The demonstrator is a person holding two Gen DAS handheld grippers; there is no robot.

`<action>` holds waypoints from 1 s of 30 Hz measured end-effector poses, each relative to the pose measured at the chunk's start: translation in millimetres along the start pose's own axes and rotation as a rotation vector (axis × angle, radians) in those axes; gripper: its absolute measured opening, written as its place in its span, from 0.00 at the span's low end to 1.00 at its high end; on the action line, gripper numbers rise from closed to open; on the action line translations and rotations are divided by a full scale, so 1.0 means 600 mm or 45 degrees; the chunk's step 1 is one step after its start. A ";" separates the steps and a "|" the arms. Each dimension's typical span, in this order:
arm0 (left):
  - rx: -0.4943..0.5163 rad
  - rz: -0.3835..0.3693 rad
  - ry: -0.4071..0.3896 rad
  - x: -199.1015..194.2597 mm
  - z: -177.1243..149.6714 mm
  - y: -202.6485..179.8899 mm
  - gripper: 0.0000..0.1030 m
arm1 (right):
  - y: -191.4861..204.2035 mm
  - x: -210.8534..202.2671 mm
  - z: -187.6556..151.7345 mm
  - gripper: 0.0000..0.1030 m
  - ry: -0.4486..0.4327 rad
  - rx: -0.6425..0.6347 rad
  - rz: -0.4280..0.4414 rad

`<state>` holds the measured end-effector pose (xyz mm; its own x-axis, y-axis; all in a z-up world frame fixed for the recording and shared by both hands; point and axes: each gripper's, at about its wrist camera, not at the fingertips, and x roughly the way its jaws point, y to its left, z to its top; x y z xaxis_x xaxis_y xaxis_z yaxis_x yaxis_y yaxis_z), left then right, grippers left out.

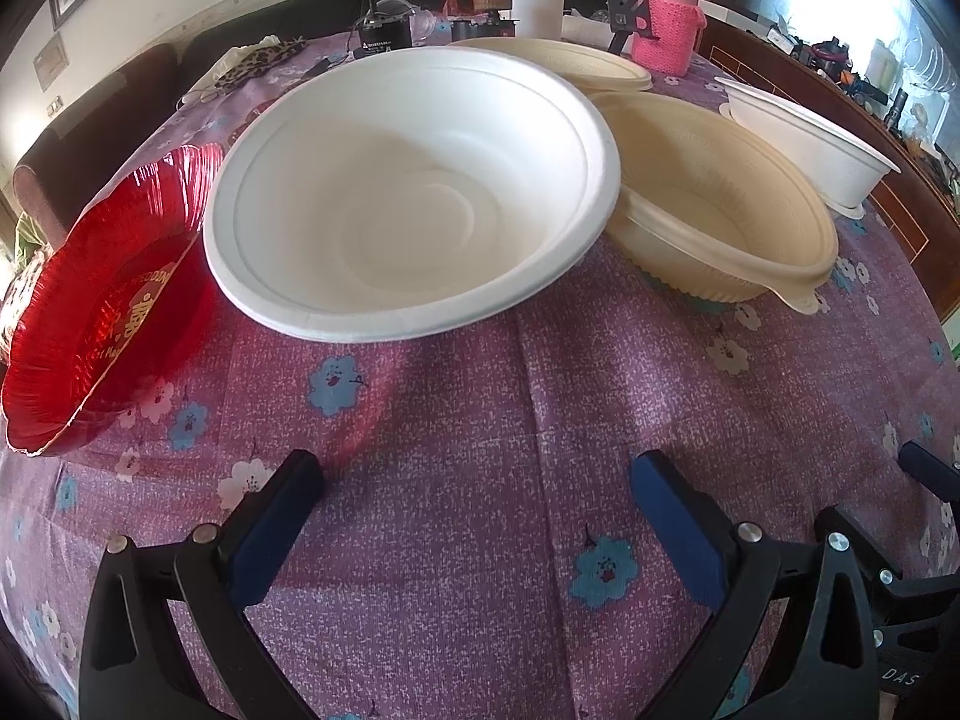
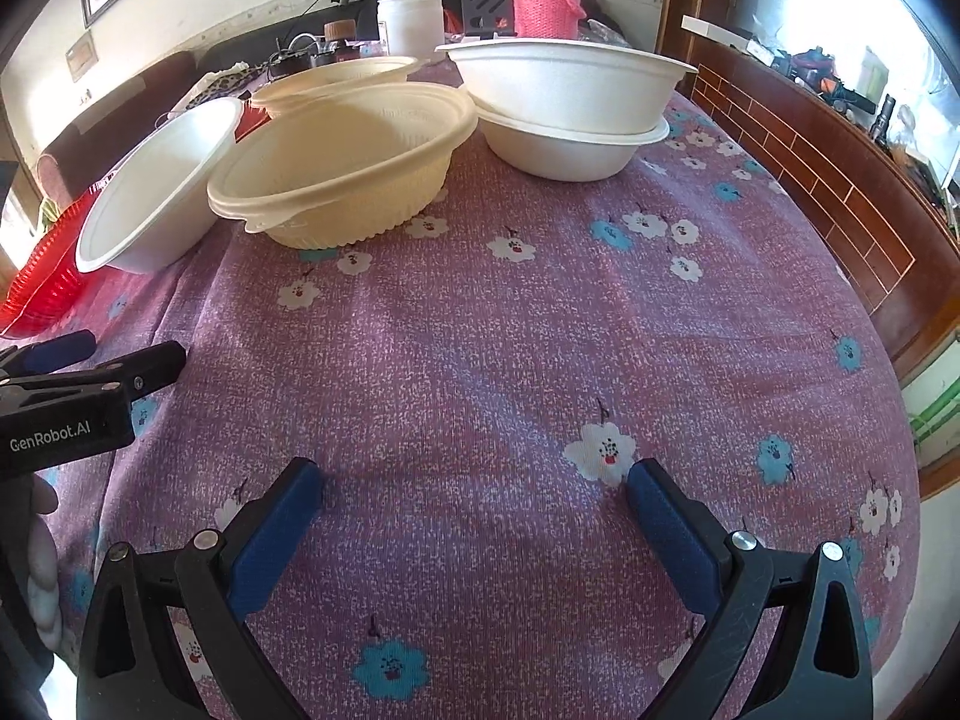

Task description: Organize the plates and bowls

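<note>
Sorting is barely begun. Only the white bowl pair [image 2: 570, 114] is nested; cream bowls [image 2: 342, 162], the large white bowl [image 1: 408, 192] and red plate [image 1: 108, 300] lie loose on the counter [image 2: 480, 360]. Left tongs [image 1: 474, 480] and right tongs [image 2: 474, 486] gape wide, empty.

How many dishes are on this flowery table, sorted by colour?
Red dish: 1
White bowls: 3, one tilted and two stacked, upper on lower
Cream dishes: 2, near and far
Total: 6
</note>
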<state>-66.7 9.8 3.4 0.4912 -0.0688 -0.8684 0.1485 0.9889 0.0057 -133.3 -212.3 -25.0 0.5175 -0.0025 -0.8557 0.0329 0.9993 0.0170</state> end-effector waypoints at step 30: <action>-0.181 -0.325 -0.230 -0.119 0.017 0.159 0.77 | 0.000 -0.030 0.174 0.96 -0.216 0.236 0.225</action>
<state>-78.6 107.4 71.0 0.5994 -0.3261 -0.7310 0.1710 0.9443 -0.2810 -53.3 -216.1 44.6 0.6638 0.1491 -0.7329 0.0773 0.9610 0.2655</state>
